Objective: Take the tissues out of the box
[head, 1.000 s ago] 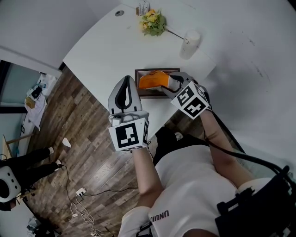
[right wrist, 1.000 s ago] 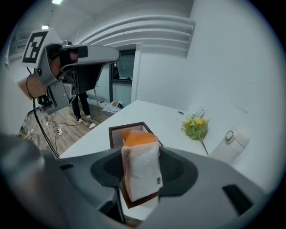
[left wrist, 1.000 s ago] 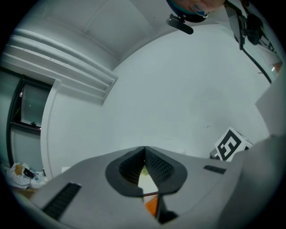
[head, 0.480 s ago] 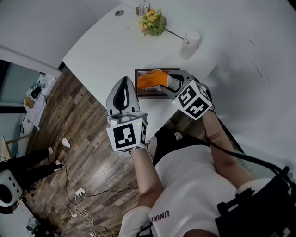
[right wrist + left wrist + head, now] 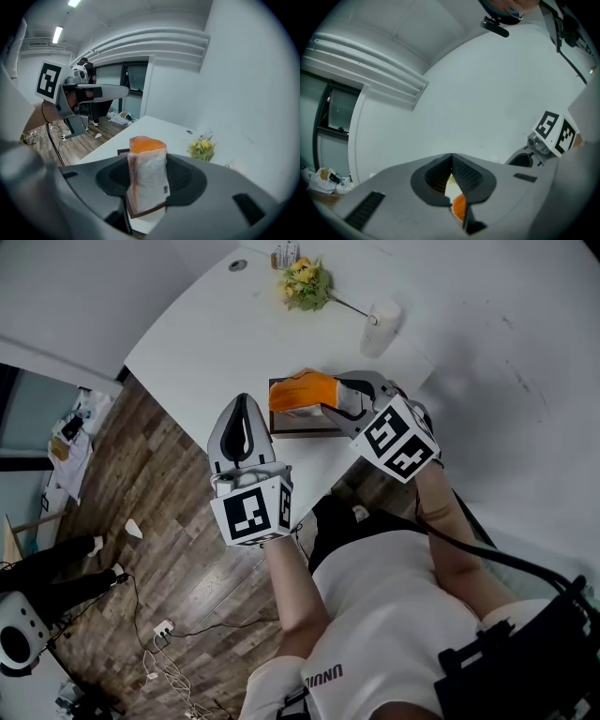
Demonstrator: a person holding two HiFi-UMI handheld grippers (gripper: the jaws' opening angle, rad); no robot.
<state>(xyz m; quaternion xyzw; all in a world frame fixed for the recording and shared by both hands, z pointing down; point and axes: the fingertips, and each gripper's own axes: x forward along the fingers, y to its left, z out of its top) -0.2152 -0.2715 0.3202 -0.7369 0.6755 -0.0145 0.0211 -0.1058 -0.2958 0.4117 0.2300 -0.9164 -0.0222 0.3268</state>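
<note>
while the tissue pack (image 5: 302, 393) sat clamped in the right gripper (image 5: 336, 401), its orange end pointed away from the holder's body and its pale wrapped body ran back between the jaws. in the right gripper view the pack (image 5: 147, 176) stood upright, long axis running up the picture, orange end uppermost, with a pad pressed on each side. the dark brown box (image 5: 298, 432) lay directly under it on the white table (image 5: 216, 343); a strip of its rim (image 5: 123, 152) showed beside and below the pack's lower end. whether that end had fully cleared the opening could not be told.

the left gripper (image 5: 244, 413) hung just left of the box, apart from both box and pack, over the table's near edge. its jaws were together with nothing between them; a sliver of orange seen past its tips (image 5: 451, 168) was the pack beyond.

judgement: the pack was nearly or wholly out. the right hand already held it, so the move turned on drawing it along its long axis, up and off the box, and then aside to bare table. the box was unsteadied and might lift or drag.

a flower bunch (image 5: 305, 282) lay well beyond, at the far edge.
</note>
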